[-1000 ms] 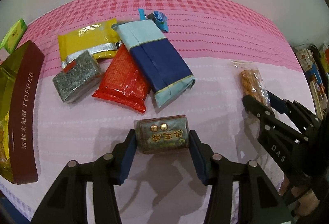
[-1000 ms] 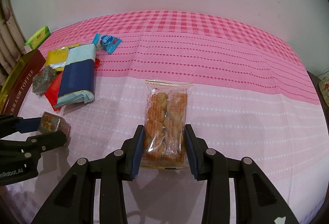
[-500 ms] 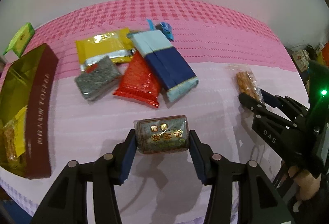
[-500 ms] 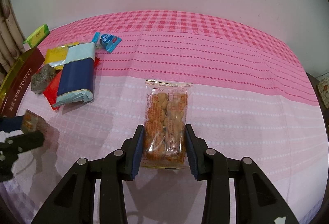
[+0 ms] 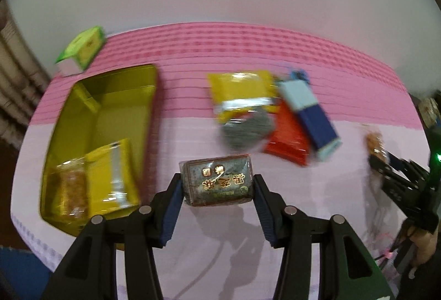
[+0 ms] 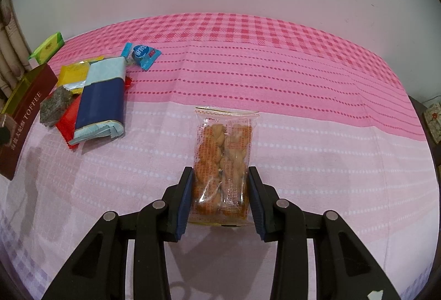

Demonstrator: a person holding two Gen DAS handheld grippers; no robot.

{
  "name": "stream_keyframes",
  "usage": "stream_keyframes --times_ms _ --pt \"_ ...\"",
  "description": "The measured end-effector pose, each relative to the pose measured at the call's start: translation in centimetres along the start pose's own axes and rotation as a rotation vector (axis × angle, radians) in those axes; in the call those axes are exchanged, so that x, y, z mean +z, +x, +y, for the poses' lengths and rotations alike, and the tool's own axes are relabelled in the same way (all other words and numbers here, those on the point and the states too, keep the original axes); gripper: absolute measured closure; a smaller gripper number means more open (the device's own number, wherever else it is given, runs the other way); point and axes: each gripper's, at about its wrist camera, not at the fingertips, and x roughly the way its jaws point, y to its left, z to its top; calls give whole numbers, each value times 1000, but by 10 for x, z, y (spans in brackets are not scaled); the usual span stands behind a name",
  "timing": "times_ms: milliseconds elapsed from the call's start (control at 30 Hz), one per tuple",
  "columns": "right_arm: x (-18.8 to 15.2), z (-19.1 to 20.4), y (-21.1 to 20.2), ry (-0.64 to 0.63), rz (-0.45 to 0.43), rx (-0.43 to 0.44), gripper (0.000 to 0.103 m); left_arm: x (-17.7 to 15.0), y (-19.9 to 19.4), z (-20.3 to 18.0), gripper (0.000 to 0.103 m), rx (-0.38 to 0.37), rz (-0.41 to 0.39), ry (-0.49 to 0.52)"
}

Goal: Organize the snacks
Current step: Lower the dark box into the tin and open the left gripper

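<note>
Left gripper is clamped on a dark packet, held above the cloth just right of the gold tin. Judgement: carry it left over the tin's rim, lower into the bare far half, then release. The tin already holds a yellow pack and a biscuit bag at its near end. Right gripper is clamped on a cookie bag resting on the cloth.

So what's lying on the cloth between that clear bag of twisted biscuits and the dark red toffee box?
The right wrist view shows a heap of packets: a blue-wrapped bar on top, a red packet, a yellow packet and a grey block.
</note>
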Motion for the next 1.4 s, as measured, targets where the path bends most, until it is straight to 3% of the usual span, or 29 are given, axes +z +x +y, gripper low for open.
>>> stream_keyframes --times_ms 200,500,867,1400 --pt "0 1 0 13 6 -10 68 -1 4 50 52 88 6 -57" --pt "2 2 1 28 19 -28 68 -12 11 106 52 149 33 -109" --pt "2 4 0 47 30 -50 68 -23 25 126 52 182 60 -79" --pt "5 12 -15 84 16 -67 69 -29 31 140 48 145 59 -98"
